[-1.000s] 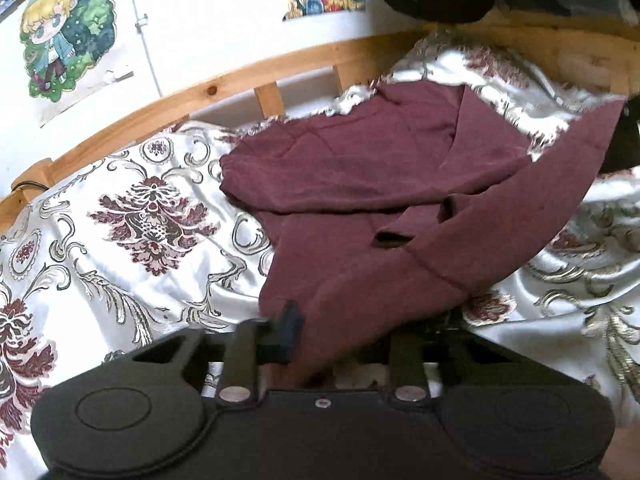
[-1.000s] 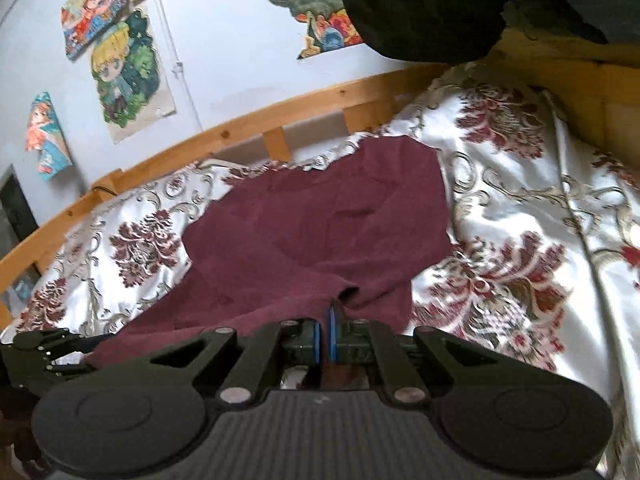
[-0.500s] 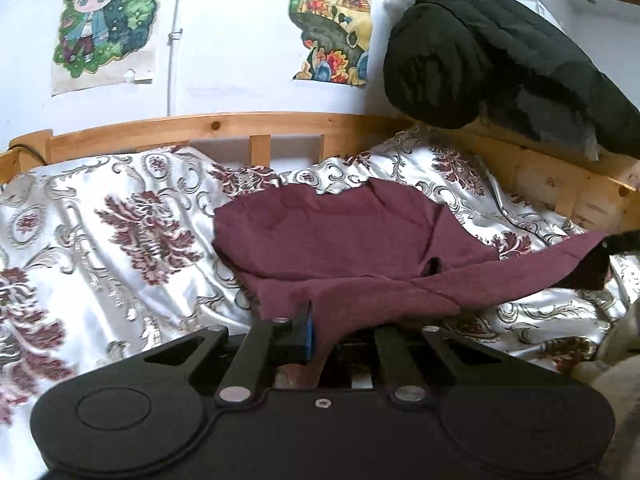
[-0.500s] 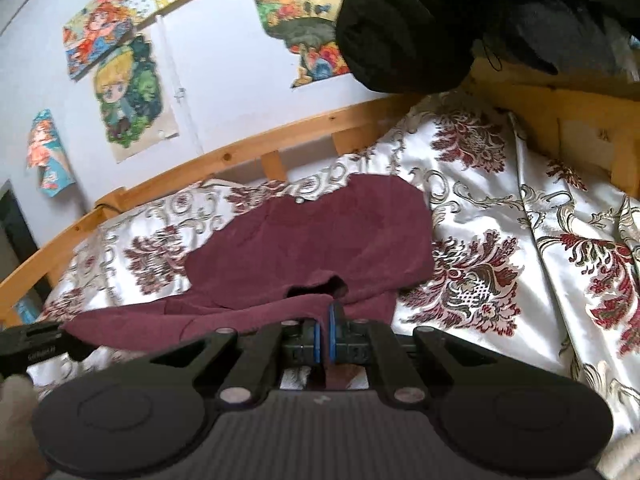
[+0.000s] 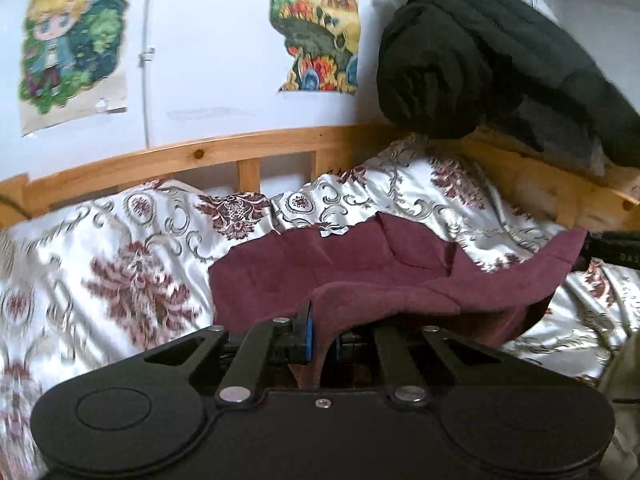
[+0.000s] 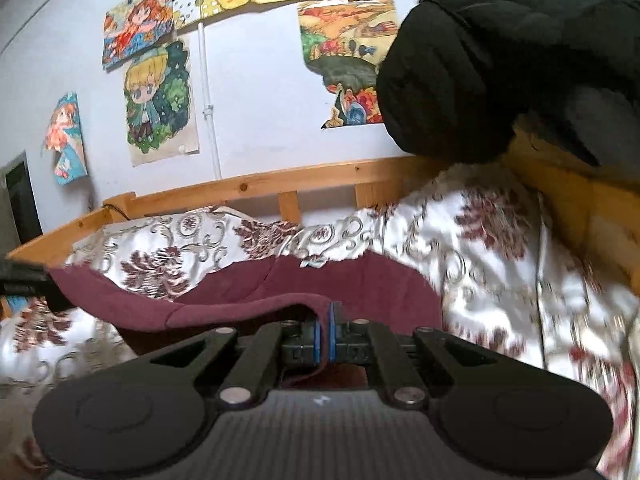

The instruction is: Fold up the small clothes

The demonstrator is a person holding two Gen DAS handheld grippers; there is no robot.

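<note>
A maroon sweater (image 5: 352, 268) lies on a bed with a white and red floral cover (image 5: 120, 264). My left gripper (image 5: 322, 338) is shut on its near edge and holds it up. My right gripper (image 6: 327, 330) is shut on the other end of the same edge of the sweater (image 6: 352, 284). The held edge stretches between the two grippers above the bed. The right gripper shows at the right edge of the left wrist view (image 5: 612, 246), and the left gripper at the left edge of the right wrist view (image 6: 24, 280).
A wooden bed rail (image 5: 192, 160) runs along the far side and the right side (image 6: 568, 184). A black padded jacket (image 5: 480, 60) hangs over the right corner. Cartoon posters (image 6: 160, 100) hang on the white wall.
Both grippers have risen and pulled back toward me with the sweater edge. The sweater's near part has lifted off the bed and stretched out between them.
</note>
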